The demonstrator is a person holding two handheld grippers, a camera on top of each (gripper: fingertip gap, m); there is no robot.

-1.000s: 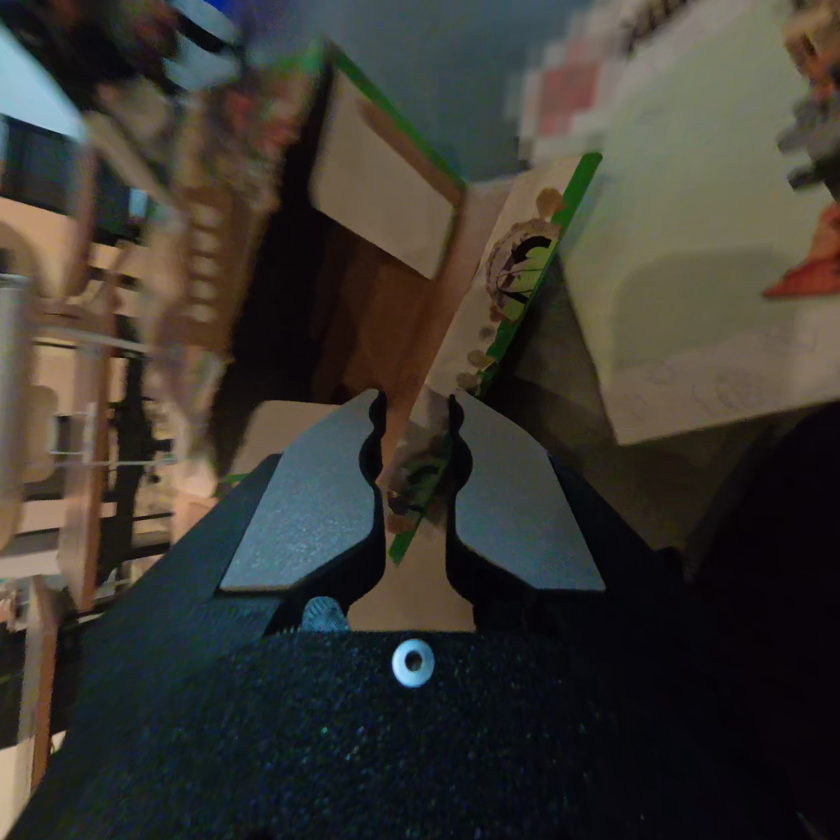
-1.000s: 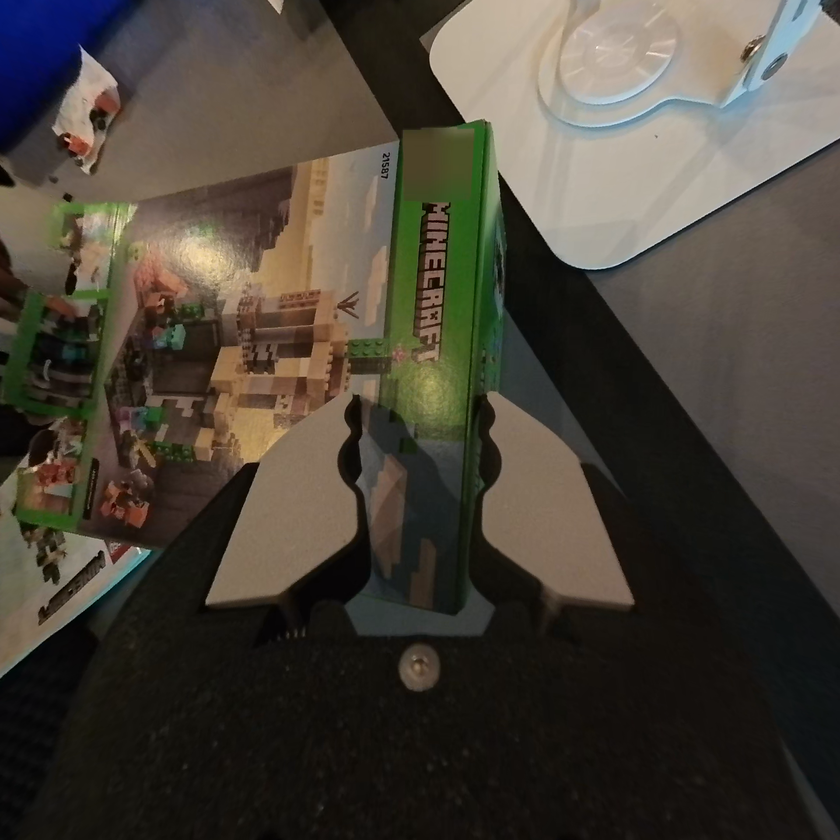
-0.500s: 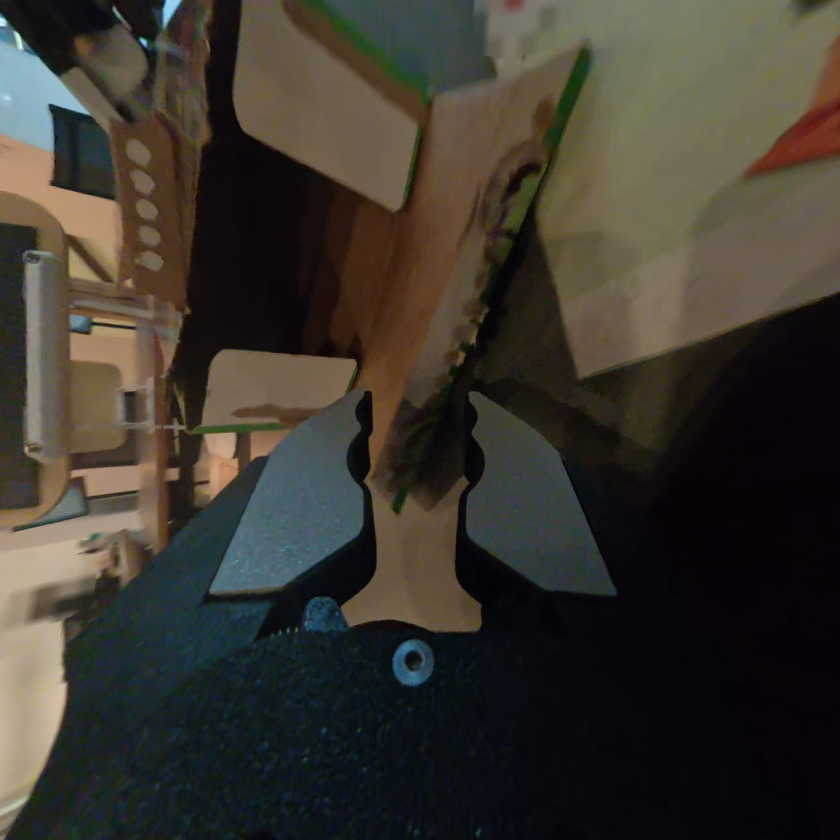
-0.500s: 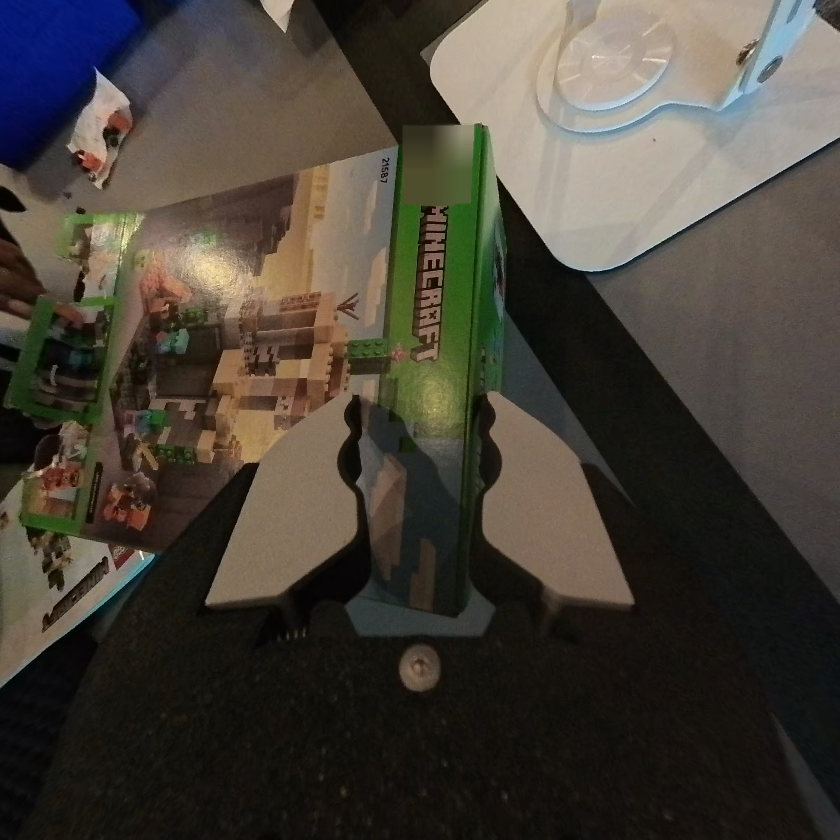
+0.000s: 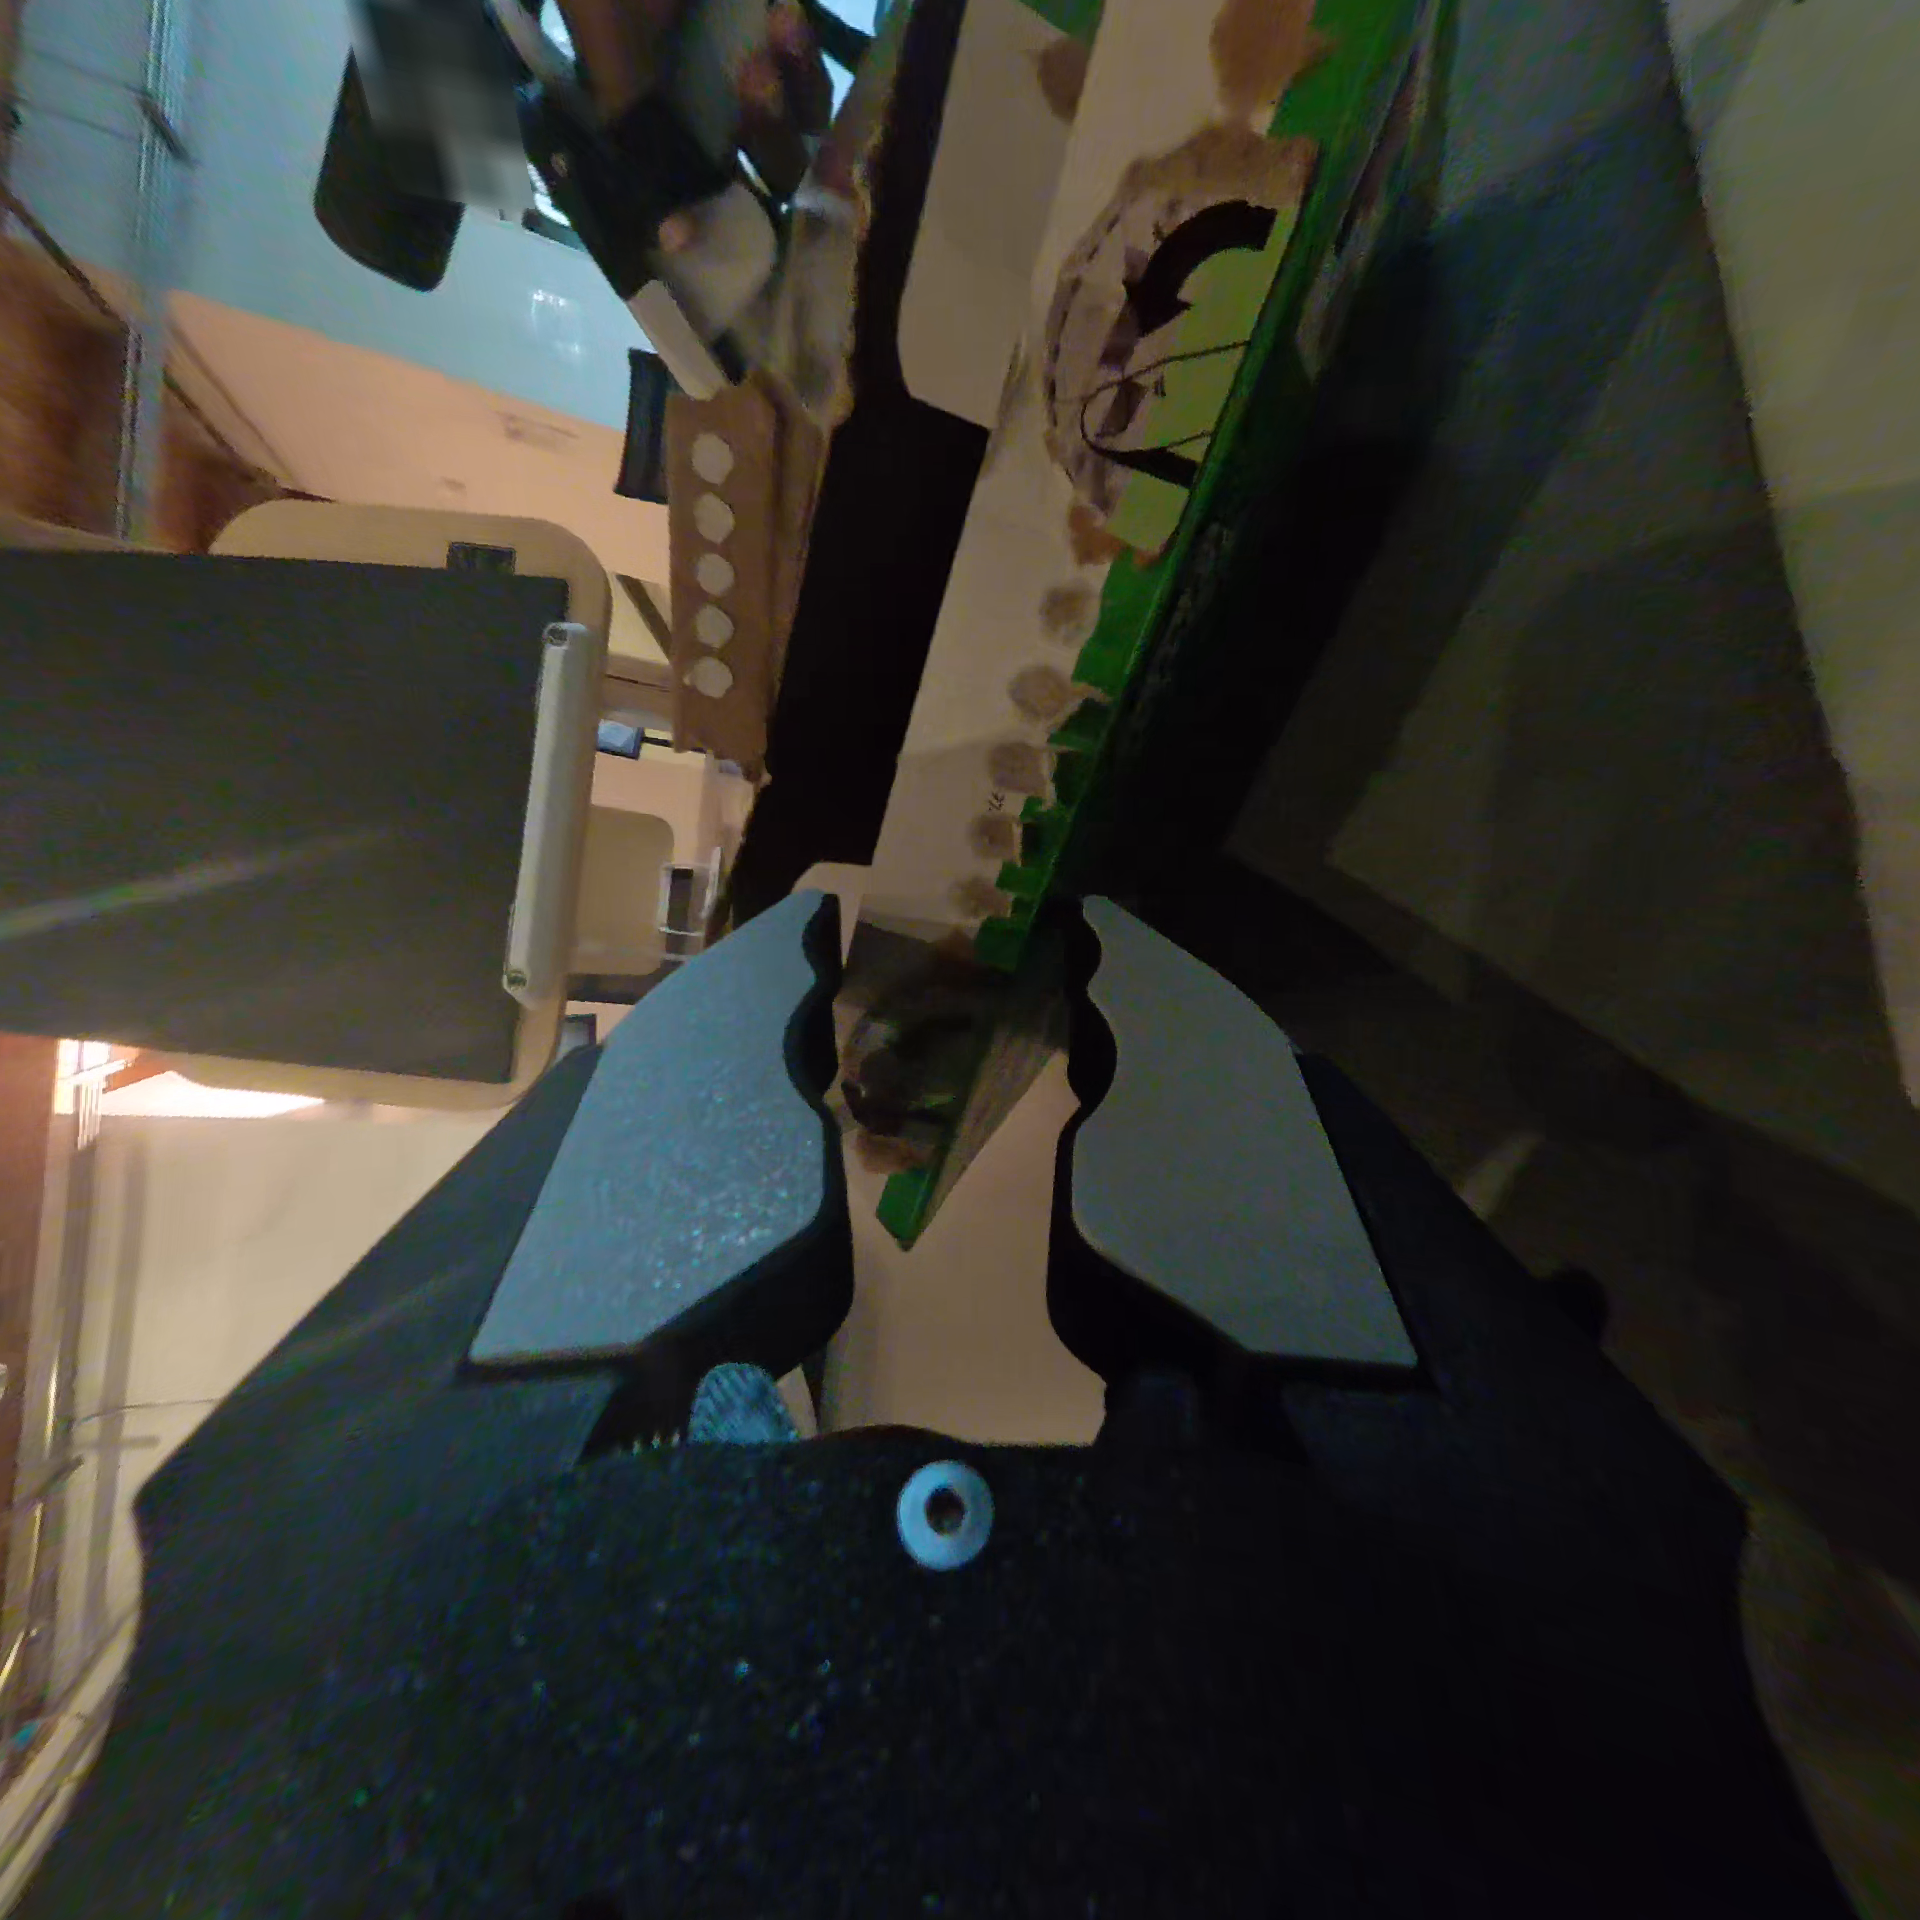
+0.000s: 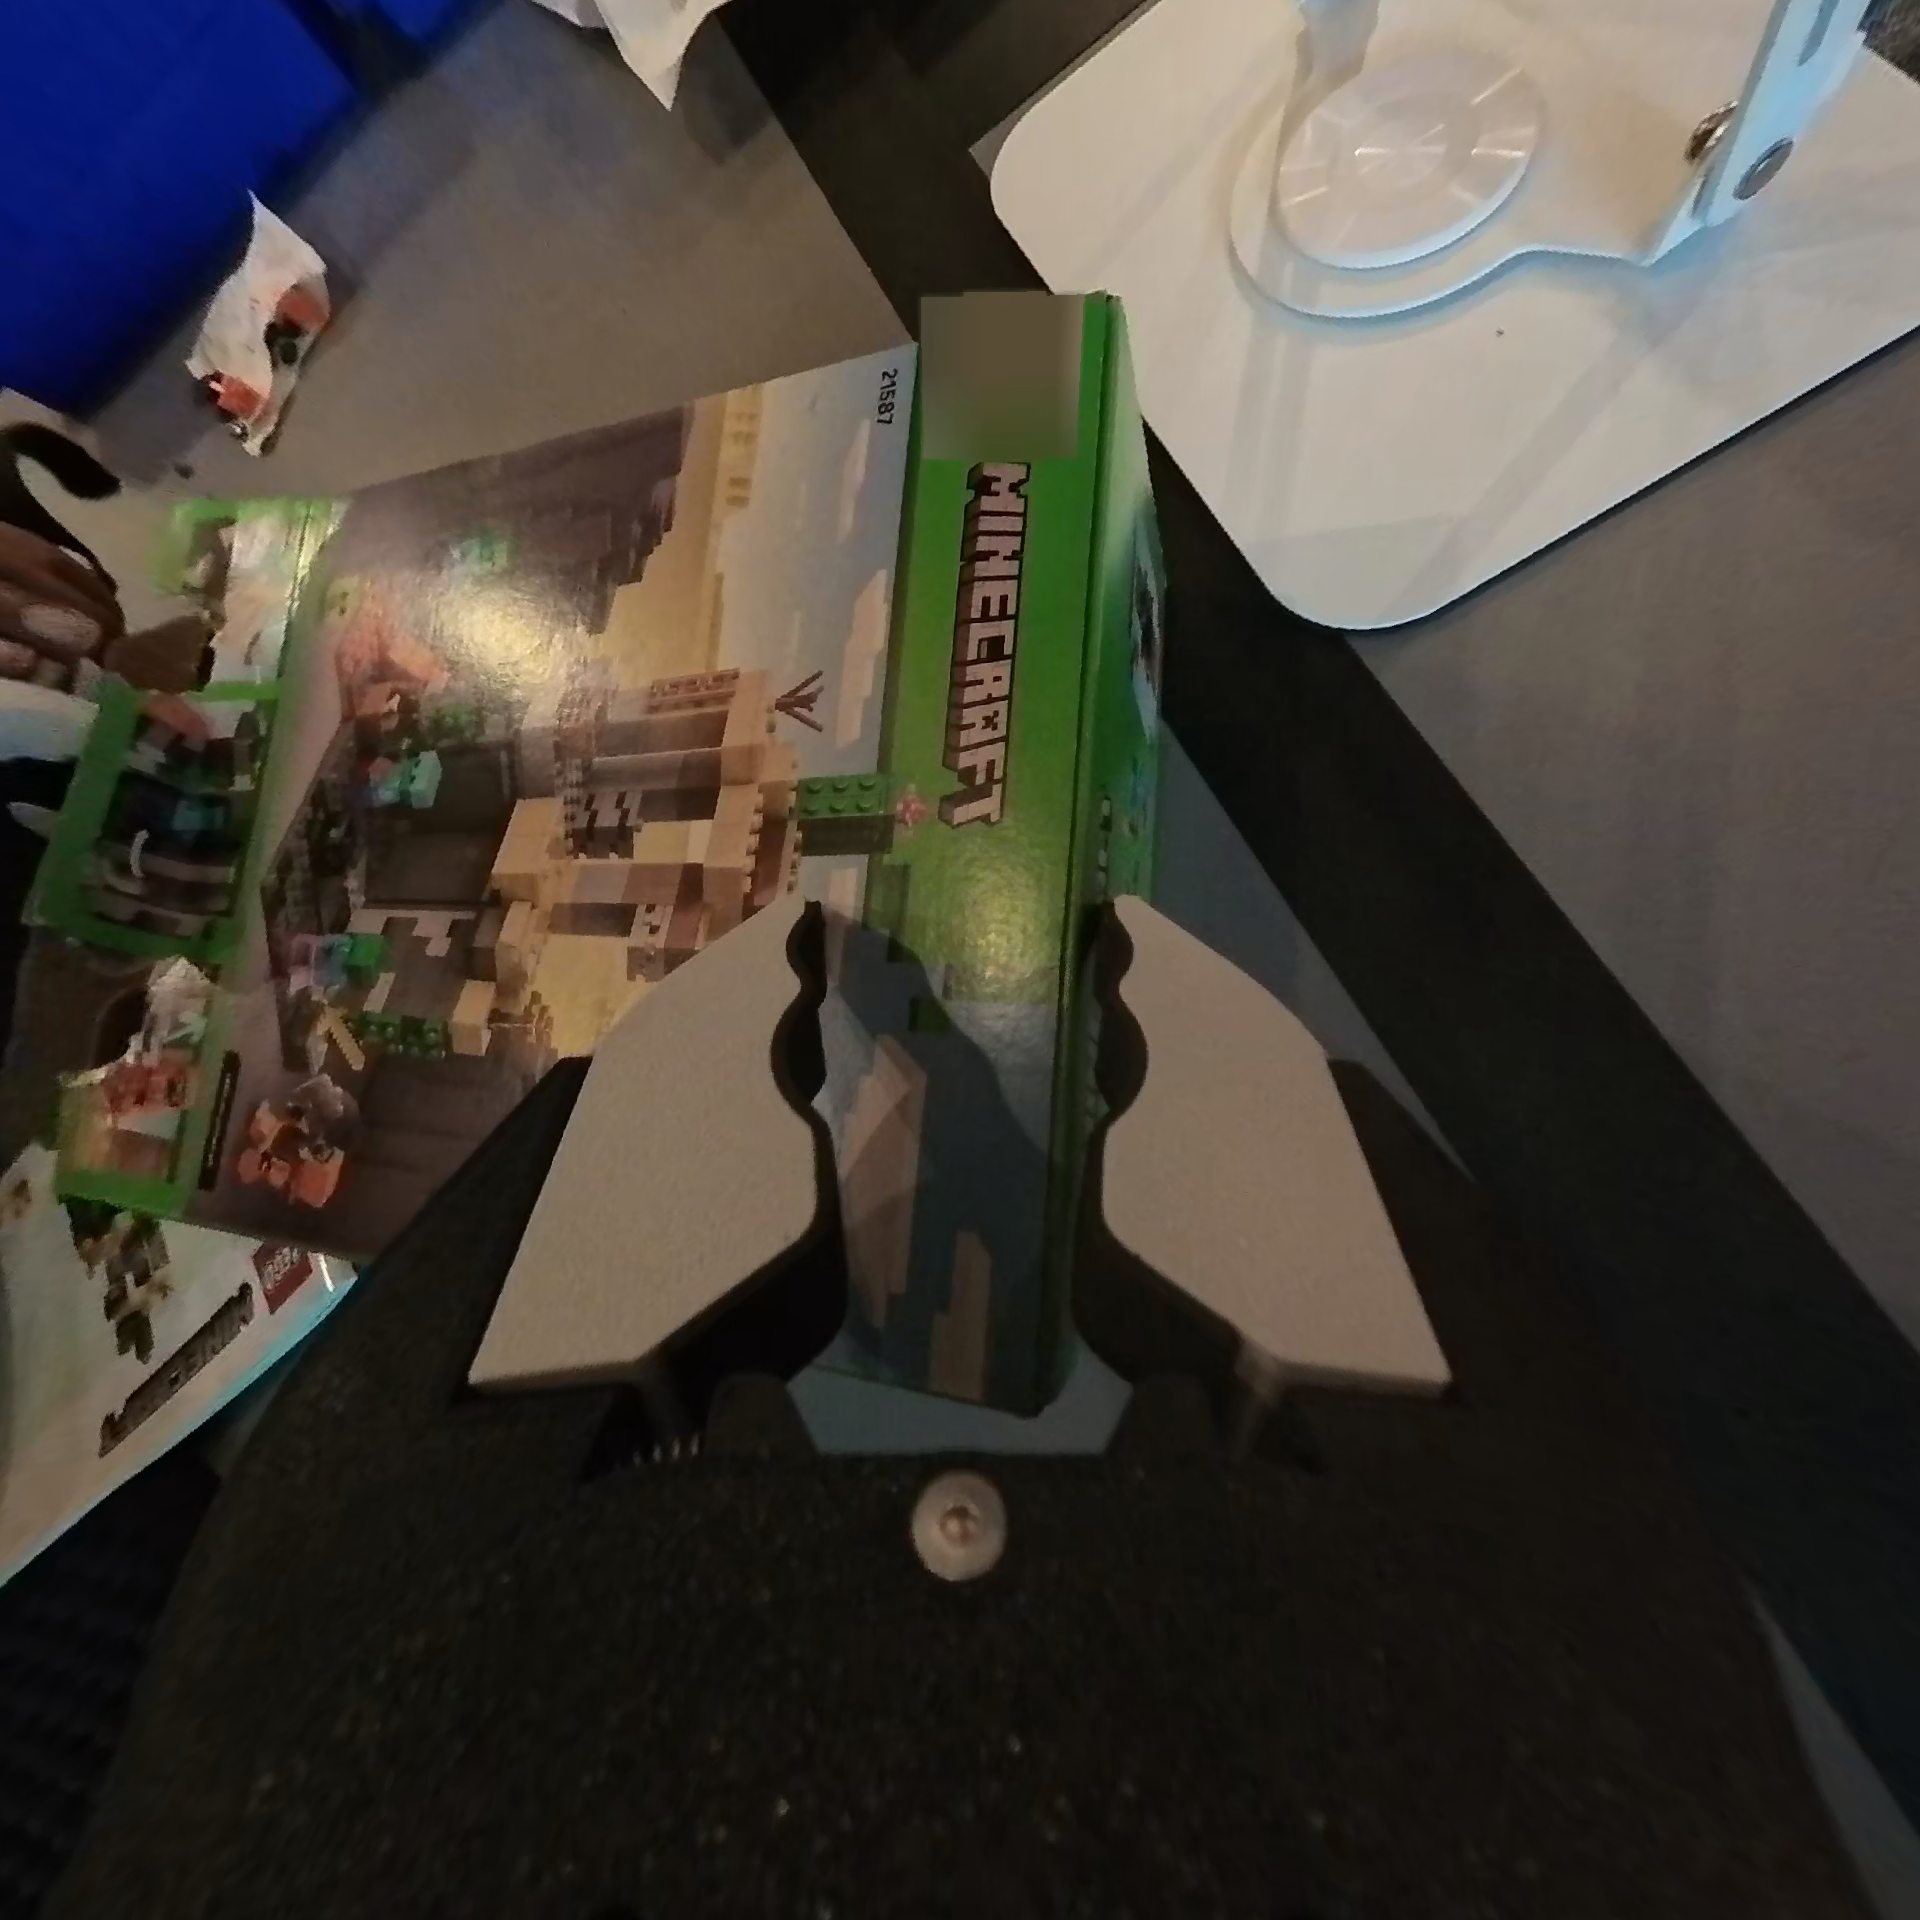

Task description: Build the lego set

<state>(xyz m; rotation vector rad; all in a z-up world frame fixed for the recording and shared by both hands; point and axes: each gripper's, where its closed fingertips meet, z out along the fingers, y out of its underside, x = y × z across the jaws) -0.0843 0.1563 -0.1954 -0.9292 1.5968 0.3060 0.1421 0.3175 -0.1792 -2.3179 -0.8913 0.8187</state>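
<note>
2 grippers shared the glossy green cardboard lego box point(image 6: 997, 831) mid-frame: the right gripper point(image 6: 961, 1023) clamped its narrow side to steady it, while the left gripper point(image 5: 951, 1023), jaws slightly apart, straddled the torn end flap point(image 5: 1132, 644), apparently opening it.

— What sort of place is this?

— Some indoor work or office-like room, as far as I can tell. A dark grey tabletop point(image 6: 1621, 831) carries a white rounded plastic base plate point(image 6: 1475, 416) with a bolted white bracket, like a stand for equipment.

— Anything else?

— In the left wrist view, which is turned on its side, there is a large dark panel in a cream rounded frame point(image 5: 260, 810), pale walls and a brown cardboard strip punched with round holes point(image 5: 717, 582). It is blurred, so whether it is a lab or an office I cannot tell.
</note>
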